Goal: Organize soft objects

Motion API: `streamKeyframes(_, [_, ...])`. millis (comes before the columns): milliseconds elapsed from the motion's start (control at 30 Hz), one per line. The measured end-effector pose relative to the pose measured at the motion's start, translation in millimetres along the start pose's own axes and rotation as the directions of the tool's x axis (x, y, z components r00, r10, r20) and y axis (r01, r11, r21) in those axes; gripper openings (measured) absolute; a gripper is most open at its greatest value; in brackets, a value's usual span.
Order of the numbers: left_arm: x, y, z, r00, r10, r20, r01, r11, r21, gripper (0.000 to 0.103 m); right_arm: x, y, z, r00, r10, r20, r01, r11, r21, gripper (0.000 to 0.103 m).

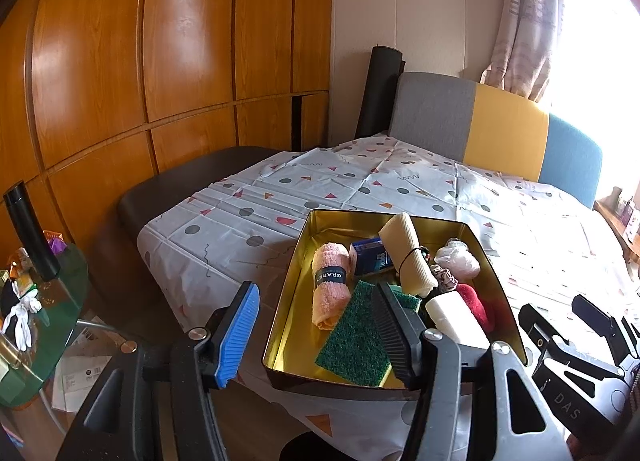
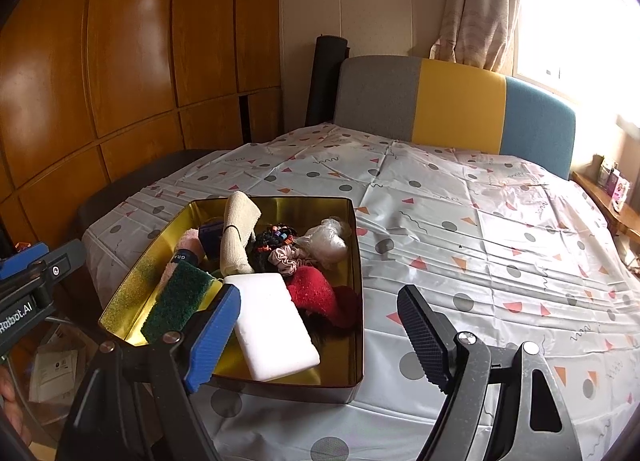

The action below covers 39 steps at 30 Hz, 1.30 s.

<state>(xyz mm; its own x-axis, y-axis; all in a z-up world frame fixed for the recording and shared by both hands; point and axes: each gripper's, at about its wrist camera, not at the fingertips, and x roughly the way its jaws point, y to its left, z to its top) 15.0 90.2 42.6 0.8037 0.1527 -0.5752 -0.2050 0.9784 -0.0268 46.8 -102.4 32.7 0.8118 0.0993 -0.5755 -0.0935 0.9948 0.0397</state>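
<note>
Soft items (pink rolled towel (image 1: 329,284), green scouring pad (image 1: 357,337), white sponge block (image 2: 272,325)) lie inside gold rectangular tin (image 2: 356,261). My left claw (image 1: 316,335) and right claw (image 2: 320,337) both gape empty, near that tin's front edge.

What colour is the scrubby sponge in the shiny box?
Dark green, with a yellow layer underneath. The scrubbing sponge shows best in the left wrist view, lying in the gold tin.

harsh window (image 2: 580,21) glare right, fisheye-warped edges.
</note>
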Motion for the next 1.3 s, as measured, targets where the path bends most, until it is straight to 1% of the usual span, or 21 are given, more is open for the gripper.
streamKeyframes(833, [0.5,0.4,-1.6,1.000,0.005,-0.015,-0.005,1.000,-0.001,0.059,-0.8,0.9,-0.1,1.000,0.001,-0.002,-0.001,1.000,0.006,0.082])
streamKeyframes(1300, [-2.7,0.9,-0.6,1.000,0.017,-0.002,-0.017,1.000,-0.001,0.059,-2.3,0.7,-0.8,1.000,0.001,0.005,-0.001,1.000,0.005,0.083])
